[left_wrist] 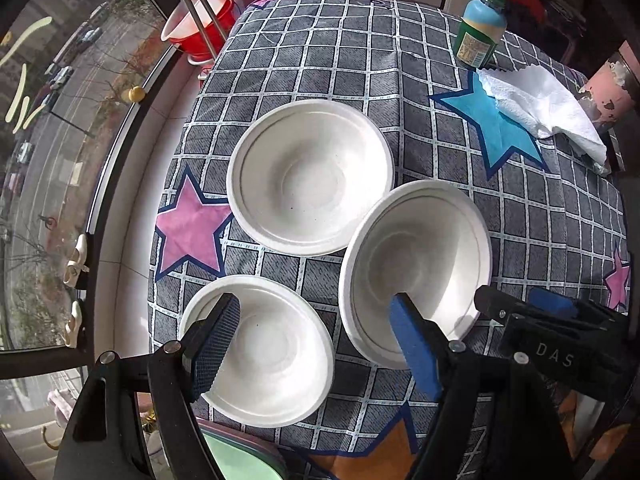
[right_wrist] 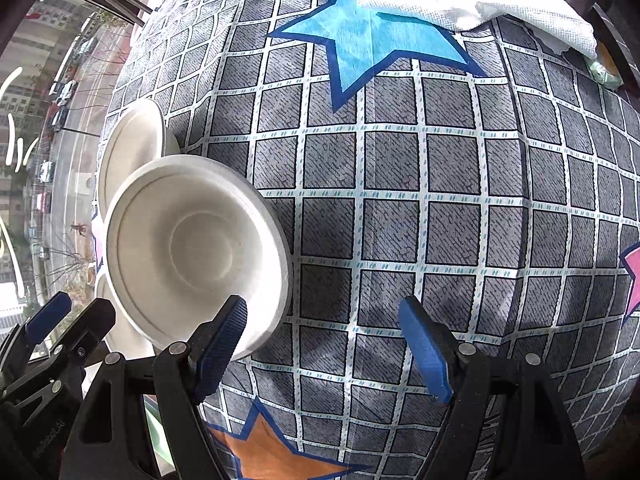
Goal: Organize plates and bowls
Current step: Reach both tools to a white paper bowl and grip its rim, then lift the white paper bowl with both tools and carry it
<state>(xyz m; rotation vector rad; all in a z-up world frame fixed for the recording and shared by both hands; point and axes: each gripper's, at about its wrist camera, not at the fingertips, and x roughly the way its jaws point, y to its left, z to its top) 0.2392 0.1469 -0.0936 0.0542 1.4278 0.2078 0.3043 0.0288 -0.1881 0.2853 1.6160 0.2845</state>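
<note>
Covering table: grey checked cloth [left_wrist: 360,60] (star patches), window [left_wrist: 60,120] beside.

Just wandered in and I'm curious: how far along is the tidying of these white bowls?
Barely begun. Possibly done: the right bowl shows a doubled rim, maybe already two nested. In hand: nothing; the left claw and right claw hang open and empty. Left: the far bowl and near bowl sit apart on the checked cloth, unstacked.
</note>
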